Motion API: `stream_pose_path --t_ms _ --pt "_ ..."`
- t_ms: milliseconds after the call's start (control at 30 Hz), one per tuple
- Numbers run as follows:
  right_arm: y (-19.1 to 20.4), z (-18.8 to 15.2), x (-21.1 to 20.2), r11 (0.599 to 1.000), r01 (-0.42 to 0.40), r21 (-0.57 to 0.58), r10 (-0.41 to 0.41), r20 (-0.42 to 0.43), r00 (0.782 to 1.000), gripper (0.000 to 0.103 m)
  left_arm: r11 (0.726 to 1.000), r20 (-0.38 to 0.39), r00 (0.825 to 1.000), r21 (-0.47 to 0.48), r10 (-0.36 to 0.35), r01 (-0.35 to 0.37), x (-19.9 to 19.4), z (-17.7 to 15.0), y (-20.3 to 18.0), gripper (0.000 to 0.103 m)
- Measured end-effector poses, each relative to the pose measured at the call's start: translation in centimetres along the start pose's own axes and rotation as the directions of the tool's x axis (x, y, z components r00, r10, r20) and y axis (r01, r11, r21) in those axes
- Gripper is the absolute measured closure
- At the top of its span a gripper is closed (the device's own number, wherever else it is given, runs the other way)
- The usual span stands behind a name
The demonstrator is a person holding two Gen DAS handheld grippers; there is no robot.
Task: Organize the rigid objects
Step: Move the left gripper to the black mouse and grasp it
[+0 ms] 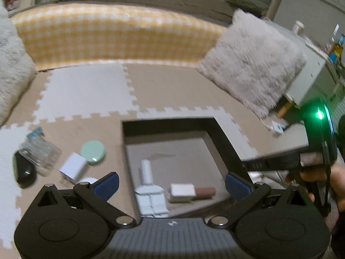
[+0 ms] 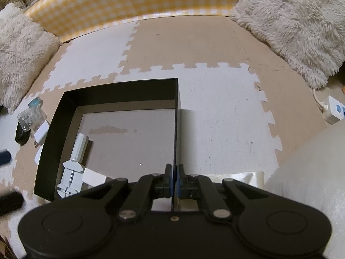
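Observation:
A black open box (image 1: 217, 133) sits on the foam floor mat; it also shows in the right wrist view (image 2: 120, 88). Inside lie a white clamp tool (image 1: 148, 190), a small white block (image 1: 182, 191) and a brown tube (image 1: 204, 192). The clamp tool also shows in the right wrist view (image 2: 74, 166). My left gripper (image 1: 172, 183) is open and empty above the box's near side. My right gripper (image 2: 174, 172) is shut on the box's right wall. Left of the box lie a mint round case (image 1: 93, 152), a white charger (image 1: 73, 170), a clear plastic case (image 1: 39, 151) and a black mouse (image 1: 23, 170).
A yellow checked cushion (image 1: 107, 38) runs along the back. Fluffy pillows lie at the right (image 1: 252, 67) and left (image 2: 19, 54). A white power strip (image 2: 332, 110) lies at the far right. A white padded surface (image 2: 310, 172) stands near right.

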State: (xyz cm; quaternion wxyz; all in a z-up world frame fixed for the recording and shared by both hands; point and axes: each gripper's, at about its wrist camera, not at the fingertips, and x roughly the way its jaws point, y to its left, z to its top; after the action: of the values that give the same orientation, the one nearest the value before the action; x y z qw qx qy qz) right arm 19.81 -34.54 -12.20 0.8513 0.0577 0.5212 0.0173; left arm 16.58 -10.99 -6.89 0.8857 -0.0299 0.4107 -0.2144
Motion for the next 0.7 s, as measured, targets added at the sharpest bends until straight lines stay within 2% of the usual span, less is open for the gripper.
stream_pose_path --t_ms 167,367,667,700 --pt "0.0 0.0 0.0 1.0 0.0 -0.003 0.0 0.0 1.0 0.099 0.997 0.055 0.997 -0.045 0.059 -0.057 -1.3 1.5 2.9 0.0" --pt "0.1 0.0 0.0 1.0 0.001 -0.002 -0.001 0.0 1.0 0.099 0.976 0.084 0.978 -0.119 0.192 -0.181 -2.2 2.6 7.5 0.0" --pt "0.2 0.0 0.1 1.0 0.003 -0.01 -0.003 -0.004 1.0 0.098 0.899 0.04 0.929 -0.27 0.369 -0.345 -1.5 1.5 14.8 0.0" --pt "0.2 0.0 0.1 1.0 0.003 -0.01 -0.003 -0.004 1.0 0.098 0.883 0.034 0.917 -0.285 0.397 -0.372 -1.3 1.2 15.4 0.0"
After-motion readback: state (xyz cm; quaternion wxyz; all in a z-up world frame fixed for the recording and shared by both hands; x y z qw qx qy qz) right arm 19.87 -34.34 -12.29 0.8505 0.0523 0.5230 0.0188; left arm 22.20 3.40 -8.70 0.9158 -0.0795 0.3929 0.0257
